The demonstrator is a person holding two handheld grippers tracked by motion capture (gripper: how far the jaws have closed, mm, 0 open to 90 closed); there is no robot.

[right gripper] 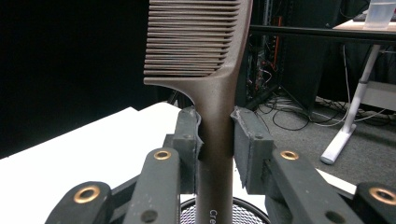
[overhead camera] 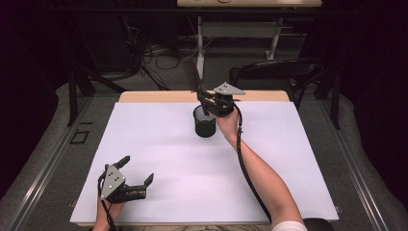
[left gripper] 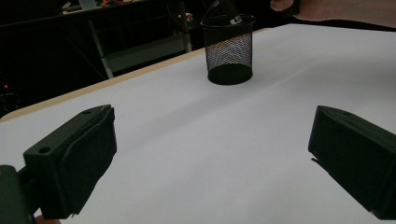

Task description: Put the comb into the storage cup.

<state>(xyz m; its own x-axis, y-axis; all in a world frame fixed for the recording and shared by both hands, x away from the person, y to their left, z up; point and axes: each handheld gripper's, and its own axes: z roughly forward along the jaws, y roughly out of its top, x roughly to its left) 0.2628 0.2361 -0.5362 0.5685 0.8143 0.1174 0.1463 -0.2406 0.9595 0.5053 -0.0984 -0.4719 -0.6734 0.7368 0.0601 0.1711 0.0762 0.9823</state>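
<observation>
The comb (right gripper: 215, 140) handle bears the letters "Cre" (rest cut off).

the comb (right gripper: 205, 60) looks like brown plastic, matt and faintly grainy, with pale print low on its handle. the cup (left gripper: 229, 51) is black wire mesh, metal by the look, with a smooth solid rim and base. the table (overhead camera: 192, 168) has a white, smooth, matt top, like paper or laminate, edged at the far side in pale wood. the right gripper (right gripper: 215, 135) has matt black plastic arms with brass-coloured rivets and rough-edged grey pads. the left gripper (left gripper: 210, 154) is dull black.
</observation>
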